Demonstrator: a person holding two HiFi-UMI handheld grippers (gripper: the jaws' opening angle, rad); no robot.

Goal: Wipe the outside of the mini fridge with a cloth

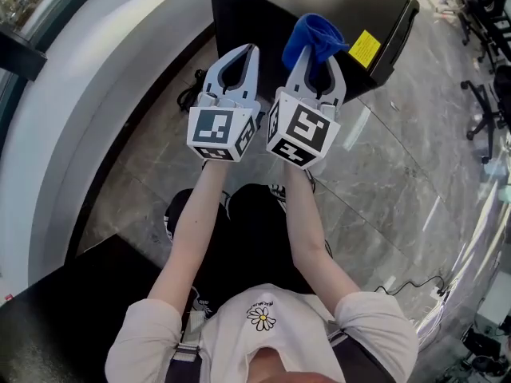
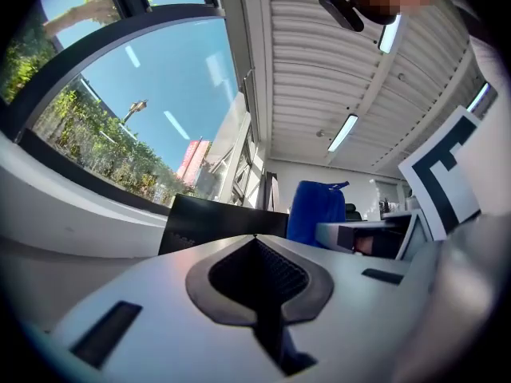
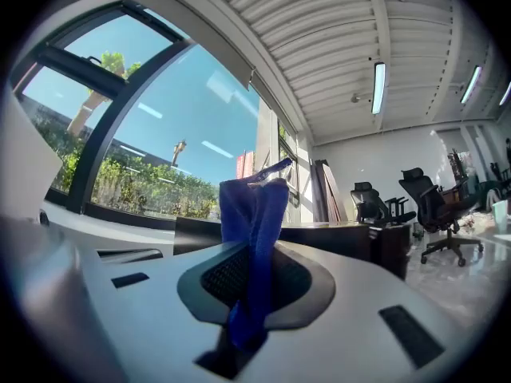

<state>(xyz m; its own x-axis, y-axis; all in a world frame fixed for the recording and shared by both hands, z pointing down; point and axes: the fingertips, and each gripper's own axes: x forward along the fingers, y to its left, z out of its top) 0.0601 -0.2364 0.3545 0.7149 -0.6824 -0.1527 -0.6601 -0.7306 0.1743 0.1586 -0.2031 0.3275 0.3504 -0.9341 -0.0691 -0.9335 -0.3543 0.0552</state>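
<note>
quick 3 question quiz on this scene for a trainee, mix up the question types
1. True or false: the left tongs are shut with nothing between them.
2. What do the right tongs grip? A) a blue cloth B) a sponge C) a spray bottle
3. Fill in the blank: the sticker on the black mini fridge is ____ in colour.

Key: 1 true; 2 A; 3 yellow
</note>
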